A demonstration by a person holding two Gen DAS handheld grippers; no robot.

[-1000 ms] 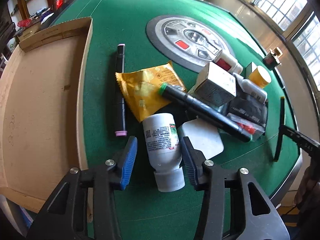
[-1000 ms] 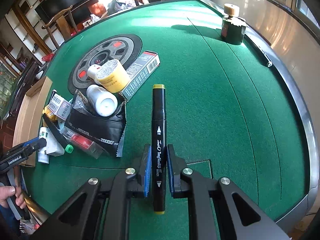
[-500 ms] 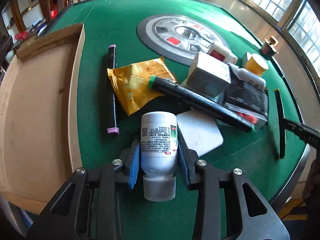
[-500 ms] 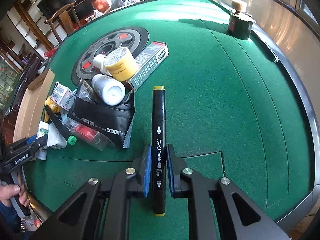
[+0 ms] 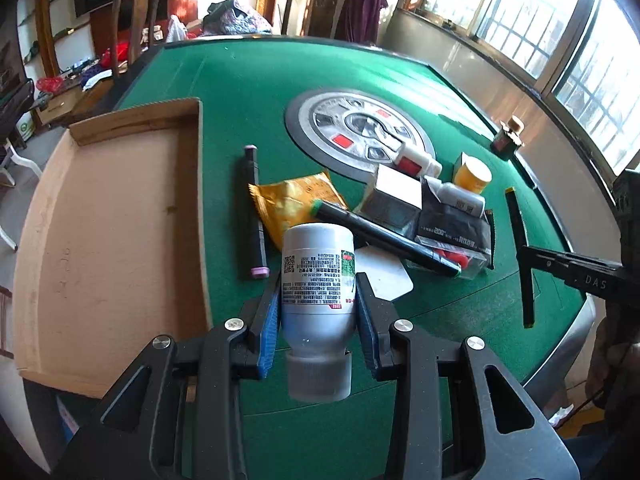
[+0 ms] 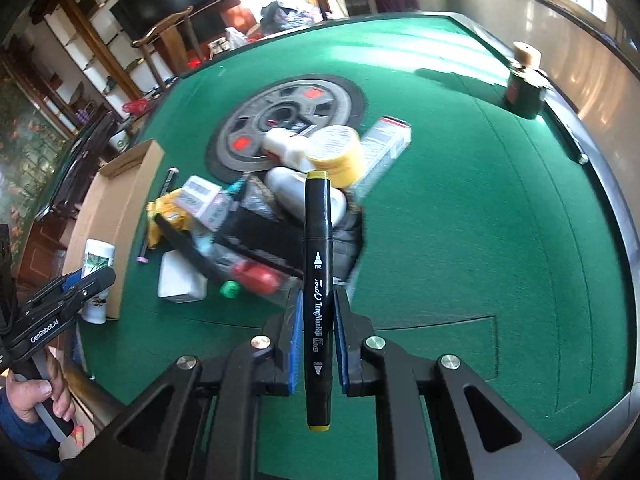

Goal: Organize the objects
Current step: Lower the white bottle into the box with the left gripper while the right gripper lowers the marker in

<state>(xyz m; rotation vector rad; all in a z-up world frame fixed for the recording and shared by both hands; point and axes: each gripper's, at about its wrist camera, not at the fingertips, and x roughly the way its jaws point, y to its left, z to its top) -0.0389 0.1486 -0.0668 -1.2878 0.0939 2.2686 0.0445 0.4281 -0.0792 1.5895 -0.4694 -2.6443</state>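
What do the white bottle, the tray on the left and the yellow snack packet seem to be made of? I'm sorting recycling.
White bottle: likely plastic, smooth and slightly glossy, with a printed paper or film label. Tray: corrugated cardboard by its look, matte brown with raw cut edges. Yellow snack packet: apparently plastic or foil film, shiny, crinkled, with a serrated end.

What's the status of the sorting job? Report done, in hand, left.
Done: nothing visible; the cardboard tray looks bare where it shows.
In hand: left tongs clamp the white bottle; right tongs clamp a black marker.
Left: the yellow packet, pink-capped marker, small box and more.
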